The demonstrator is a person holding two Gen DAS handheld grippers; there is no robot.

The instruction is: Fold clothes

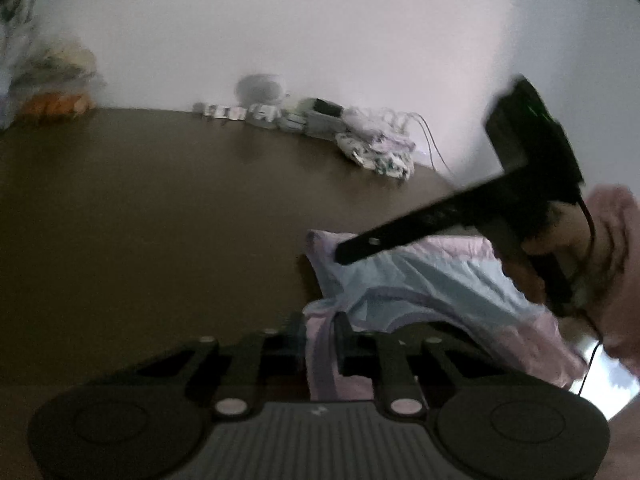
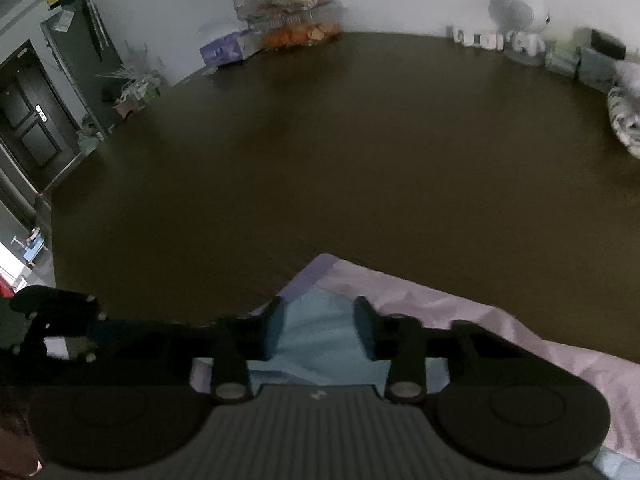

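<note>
Pink and blue cloth [image 1: 420, 280] right under both tools, flat on the brown bench [image 2: 320, 140]. Left tool [image 1: 322, 336] pinched narrow on a pink fold. Right tool [image 2: 318, 328] spread wide over the blue part, gripping nothing. Could slip out of the left tool if pulled too fast. Could bunch up if tugged from one side only.

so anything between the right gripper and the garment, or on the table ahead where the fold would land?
Nothing visible. The right gripper is open directly over the pink-and-blue garment. The left gripper is already shut on its edge. The brown table ahead is bare; clutter sits only along the far wall edge.
</note>
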